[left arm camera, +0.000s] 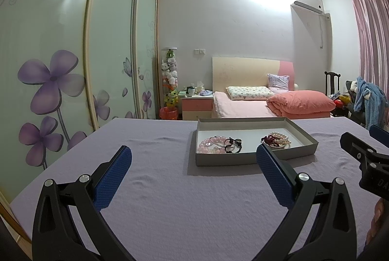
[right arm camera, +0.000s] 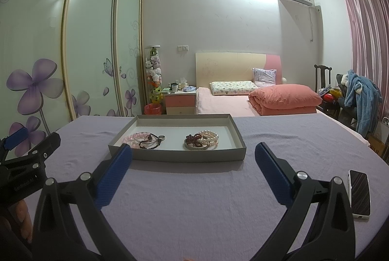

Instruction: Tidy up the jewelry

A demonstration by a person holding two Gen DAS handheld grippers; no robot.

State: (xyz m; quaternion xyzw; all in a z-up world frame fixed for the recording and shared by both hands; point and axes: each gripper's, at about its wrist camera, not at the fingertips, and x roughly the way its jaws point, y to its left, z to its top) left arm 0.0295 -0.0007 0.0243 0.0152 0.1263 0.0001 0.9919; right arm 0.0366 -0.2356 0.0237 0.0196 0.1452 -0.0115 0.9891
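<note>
Lavender cloth [right arm camera: 194, 200] covers the desk, and on it, toward the far edge, sits a shallow grey cardboard tray [right arm camera: 184, 156] with a white floor. 2 heaps of jewelry lie inside, well apart from each other. The left heap [right arm camera: 145, 139] mixes pale pink bead bracelets, a dark beaded strand and a small silver ring; the right heap [right arm camera: 201, 139] stacks pearl bracelets with dark red beads over a silver bangle. In the left wrist view the same tray [left arm camera: 255, 160] shows the pink heap [left arm camera: 218, 144] and the pearl heap [left arm camera: 277, 139].

Both tools hover over bare cloth on the near side of the tray, touching nothing. The left gripper [left arm camera: 194, 166] has its jaws released and spread wide, with nothing between the blue pads. The right gripper [right arm camera: 193, 166] is likewise spread wide and empty, its left pad tip overlapping the tray's near left corner in the picture. Each tool appears at the edge of the other's view.

A white phone [right arm camera: 359, 193] lies face up on the cloth near the right edge, beside the right gripper.
</note>
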